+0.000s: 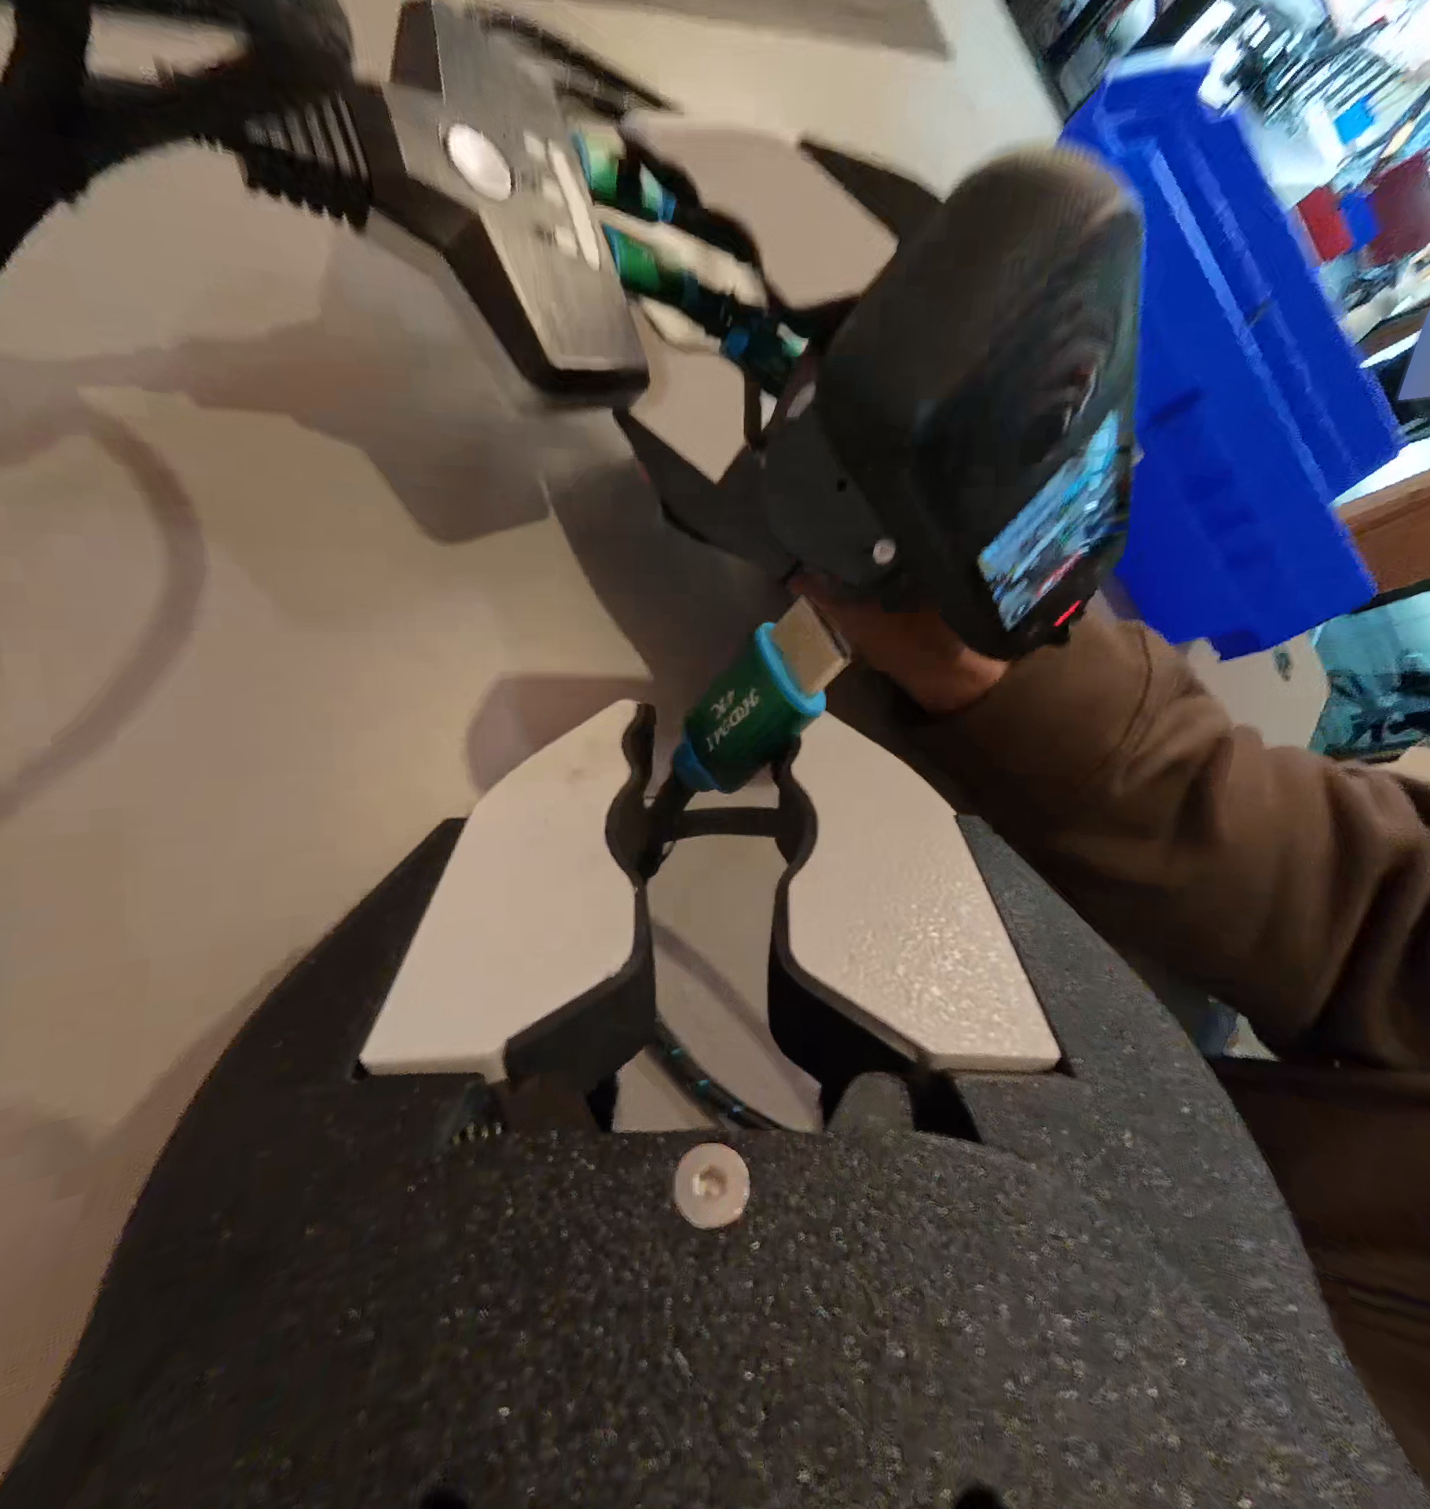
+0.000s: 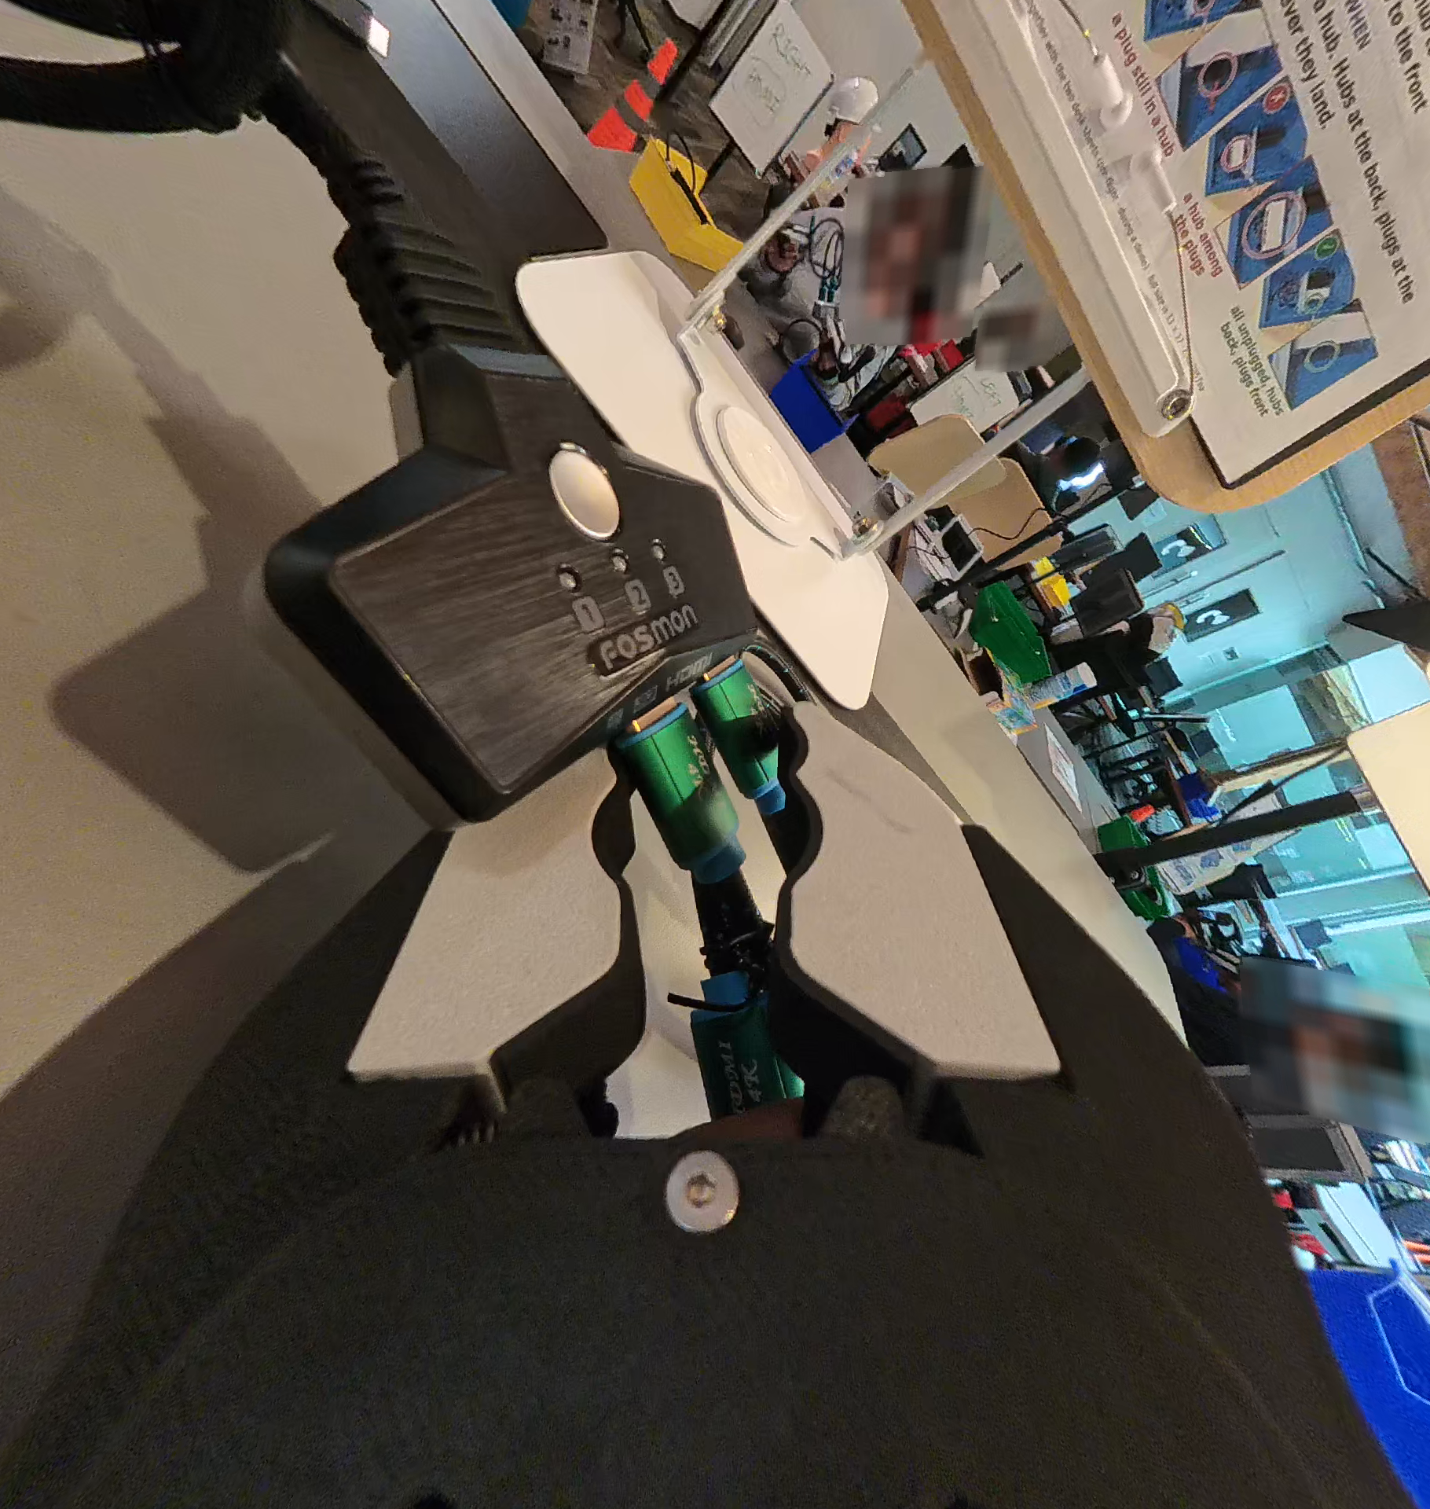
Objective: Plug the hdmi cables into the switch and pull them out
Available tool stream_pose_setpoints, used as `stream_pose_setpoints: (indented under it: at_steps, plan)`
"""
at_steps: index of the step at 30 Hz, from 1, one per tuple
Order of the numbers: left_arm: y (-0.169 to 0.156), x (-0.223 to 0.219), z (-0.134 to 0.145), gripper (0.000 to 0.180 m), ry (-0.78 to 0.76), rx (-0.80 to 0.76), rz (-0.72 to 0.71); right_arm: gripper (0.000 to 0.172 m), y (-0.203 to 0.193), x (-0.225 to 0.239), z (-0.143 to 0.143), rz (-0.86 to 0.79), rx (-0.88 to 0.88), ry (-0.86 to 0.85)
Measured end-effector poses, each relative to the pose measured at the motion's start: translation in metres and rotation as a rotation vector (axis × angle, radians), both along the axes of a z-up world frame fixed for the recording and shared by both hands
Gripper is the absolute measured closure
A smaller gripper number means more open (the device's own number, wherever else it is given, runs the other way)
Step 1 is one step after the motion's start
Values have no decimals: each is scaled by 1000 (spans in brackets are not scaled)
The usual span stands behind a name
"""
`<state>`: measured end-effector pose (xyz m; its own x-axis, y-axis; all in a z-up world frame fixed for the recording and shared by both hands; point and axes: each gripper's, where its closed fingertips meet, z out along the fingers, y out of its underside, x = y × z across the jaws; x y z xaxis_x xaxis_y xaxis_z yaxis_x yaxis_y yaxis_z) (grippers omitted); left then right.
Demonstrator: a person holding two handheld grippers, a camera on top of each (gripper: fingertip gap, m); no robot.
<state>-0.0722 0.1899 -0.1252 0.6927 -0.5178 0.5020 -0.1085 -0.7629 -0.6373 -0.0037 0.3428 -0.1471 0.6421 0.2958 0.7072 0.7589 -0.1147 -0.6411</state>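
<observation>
One green plug free, two seated in the black switch box.

The left gripper (image 1: 716, 755) jaws grasp a green plug (image 1: 748, 714) by its rear, tip aimed at 1 o'clock. The right gripper (image 2: 708, 767) jaws straddle two plugged connectors (image 2: 683, 784) below the switch box (image 2: 491, 620) on the worktop (image 2: 124, 408); grip unclear.
</observation>
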Motion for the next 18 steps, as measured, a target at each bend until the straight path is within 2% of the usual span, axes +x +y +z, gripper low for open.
stream_pose_setpoints:
  at_steps: [1, 2, 5, 8, 14, 17, 18]
  plan:
    - [6, 3, 7, 148, -53, 23, 4, 140, 1, 0, 1, 11, 2, 10]
    - [10, 5, 16, 142, -123, 38, 12, 139, 1, 0, 2, 23, 3, 23]
    - [21, 1, 37, 139, -333, 49, 41, 140, 3, -2, 6, 51, 9, 59]
    - [30, -9, 42, 138, -445, 45, 97, 139, 4, -3, 9, 69, 13, 81]
    - [66, 1, 2, 136, -337, 11, 193, 140, 4, -2, 13, 53, 24, 113]
    - [90, 4, 4, 128, -376, 39, 225, 140, 4, -1, 16, 50, 34, 139]
    - [97, 4, 7, 130, -411, 45, 232, 140, 4, 0, 17, 46, 37, 143]
